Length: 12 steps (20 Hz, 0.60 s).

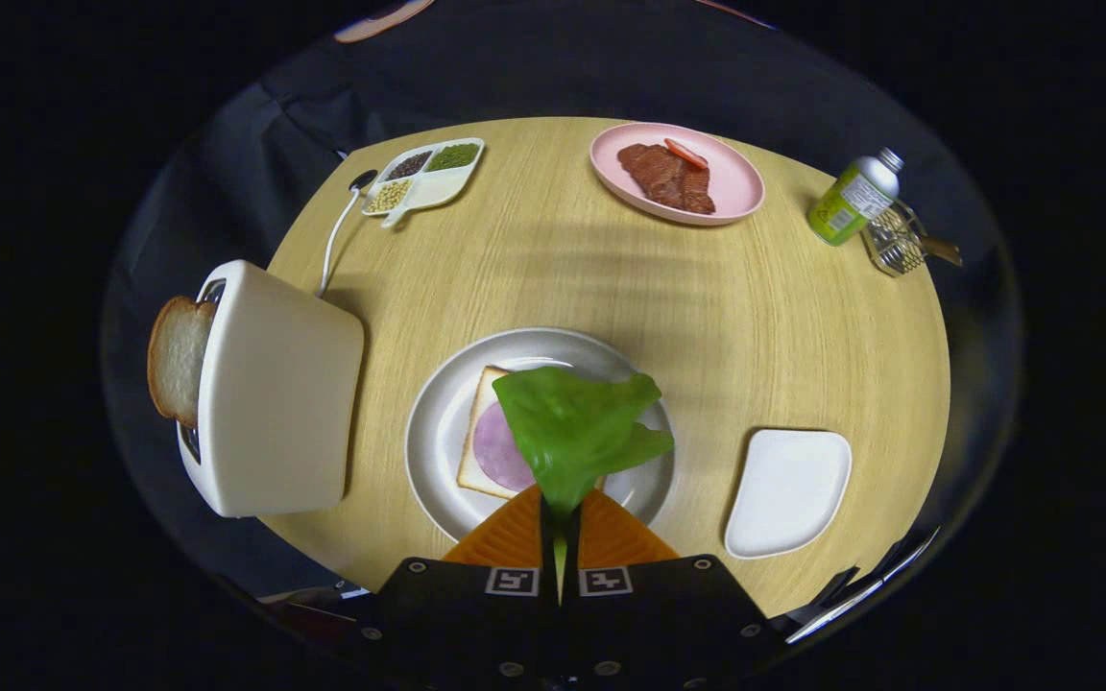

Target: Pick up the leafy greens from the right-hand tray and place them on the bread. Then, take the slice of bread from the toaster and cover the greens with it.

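Greens [577, 430]: clamped at the stem end between the 2 orange fingers [513, 533] of the claw [560, 509], jaws nearly closed on the leaf. Leaf fanned out ahead of the fingertips, above the plate [433, 422], overlapping the bread [478, 437] and part of the ham [498, 449]. Contact between leaf and bread: cannot tell.

Appearance: bright green, crinkled, broad at the far end, narrowing to a thin strip that runs down into the gap between the fingers.

Bread: pale square slice on the round white plate, just ahead of the fingers, pink ham disc on top.

Toaster [275, 393]: cream, left of the plate, near the table edge; 1 slice [175, 357] standing out of its slot, brown crust visible. White cord [334, 240] leading away behind it.

Tray [788, 491]: white, right of the plate, apart from it, close to the near table edge.

Far side of the table [803, 326]: divided dish [423, 177] of grains at left, pink plate [735, 187] with meat [665, 177] at centre, green bottle [853, 200] and wire holder [896, 242] at the right edge.

Open room: bare wood between plate and toaster, between plate and tray, and across the middle toward the pink plate.
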Each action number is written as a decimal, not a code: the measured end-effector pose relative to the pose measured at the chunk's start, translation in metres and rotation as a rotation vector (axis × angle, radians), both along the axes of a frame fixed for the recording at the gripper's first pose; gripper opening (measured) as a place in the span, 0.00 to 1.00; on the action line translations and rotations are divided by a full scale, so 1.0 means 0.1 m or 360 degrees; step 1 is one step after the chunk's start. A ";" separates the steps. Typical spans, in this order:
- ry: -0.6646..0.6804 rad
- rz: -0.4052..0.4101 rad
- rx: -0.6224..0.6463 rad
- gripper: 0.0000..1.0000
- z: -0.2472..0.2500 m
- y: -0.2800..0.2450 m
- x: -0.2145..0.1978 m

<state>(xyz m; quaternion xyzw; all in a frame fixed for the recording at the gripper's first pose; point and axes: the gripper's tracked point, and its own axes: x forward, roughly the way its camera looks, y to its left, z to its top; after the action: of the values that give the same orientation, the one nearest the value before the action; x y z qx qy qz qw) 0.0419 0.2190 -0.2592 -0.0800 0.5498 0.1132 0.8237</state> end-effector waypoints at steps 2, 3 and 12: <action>-0.0011 0.0034 -0.0017 0.01 -0.02 0.11 0.02; -0.0011 0.0053 -0.0029 0.02 -0.05 0.17 0.04; 0.0047 0.0047 -0.0076 0.04 -0.28 0.31 0.08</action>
<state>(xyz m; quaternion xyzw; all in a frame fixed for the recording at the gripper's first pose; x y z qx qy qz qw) 0.0504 0.2500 -0.2877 -0.1060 0.5633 0.1135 0.8115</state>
